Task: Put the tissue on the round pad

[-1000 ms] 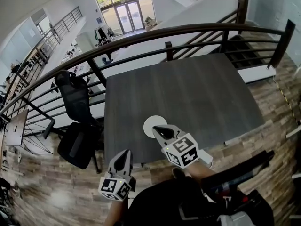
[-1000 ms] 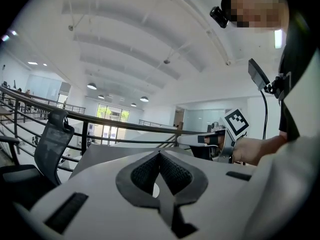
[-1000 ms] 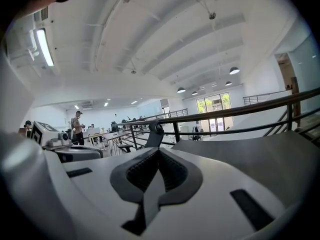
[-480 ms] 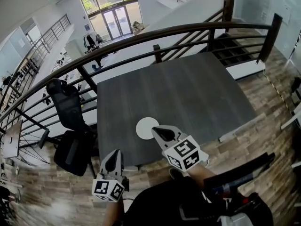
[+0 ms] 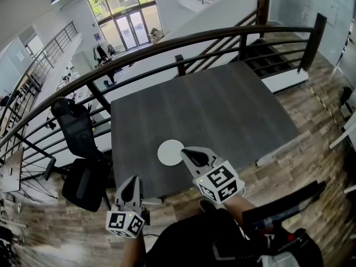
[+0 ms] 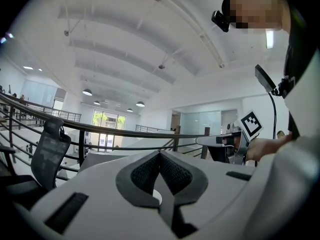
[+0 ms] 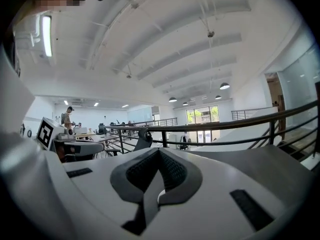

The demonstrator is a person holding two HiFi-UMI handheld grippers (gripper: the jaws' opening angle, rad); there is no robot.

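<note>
Looking for the tissue, you find no separate one in any view. Only the white round pad (image 5: 169, 152) shows, flat near the near edge of the table (image 5: 222, 104). A white sheet spread on it would not stand out, so the tissue may be out of sight or already laid there. Your left gripper (image 5: 132, 186) and right gripper (image 5: 188, 153) both have their jaws together on nothing. The top is dark grey and wood-grained. A dark railing (image 5: 183, 42) runs beyond it, and a black office chair (image 5: 75, 129) stands left.
</note>
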